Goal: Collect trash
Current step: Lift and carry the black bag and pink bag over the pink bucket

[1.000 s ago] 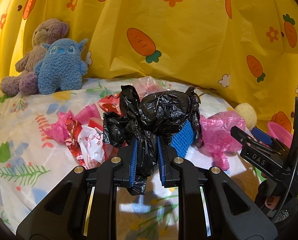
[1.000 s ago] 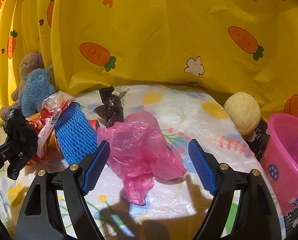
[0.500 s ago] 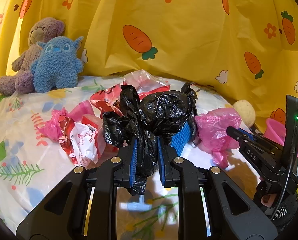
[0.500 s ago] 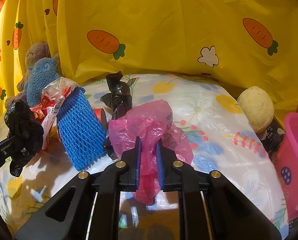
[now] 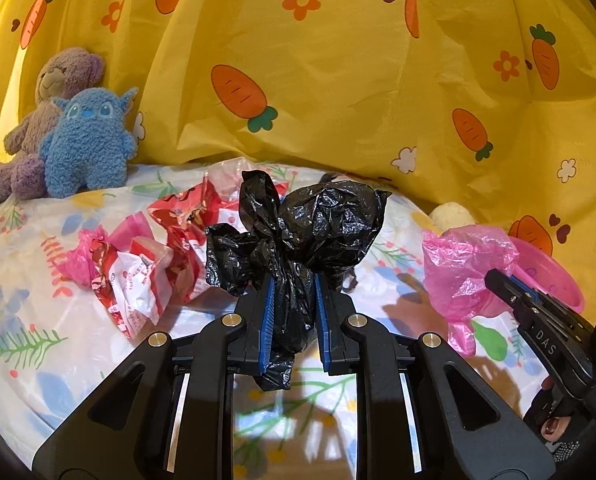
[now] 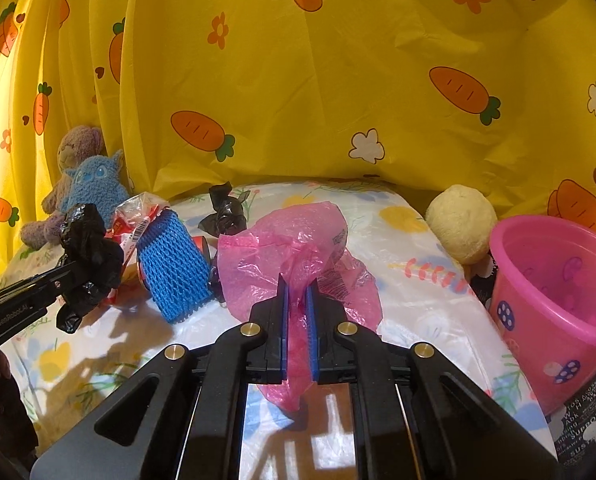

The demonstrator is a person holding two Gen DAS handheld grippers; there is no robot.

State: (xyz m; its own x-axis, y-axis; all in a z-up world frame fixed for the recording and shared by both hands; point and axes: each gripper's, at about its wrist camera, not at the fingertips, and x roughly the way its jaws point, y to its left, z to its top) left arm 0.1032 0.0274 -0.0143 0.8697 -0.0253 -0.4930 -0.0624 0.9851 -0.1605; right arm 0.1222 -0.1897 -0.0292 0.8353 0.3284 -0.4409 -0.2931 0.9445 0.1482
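Carrot-print yellow curtain (image 6: 338, 80) backs the floral plastic sheet (image 6: 418, 300) I work over. My left gripper (image 5: 292, 320) is clamped on a crumpled black bag (image 5: 298, 232), held above the sheet; my right gripper (image 6: 296, 328) pinches a pink plastic bag (image 6: 293, 248), left of the pink bucket (image 6: 558, 292). Further left of the bucket stand a blue mesh sleeve (image 6: 173, 268) and red-white wrappers (image 5: 145, 272).
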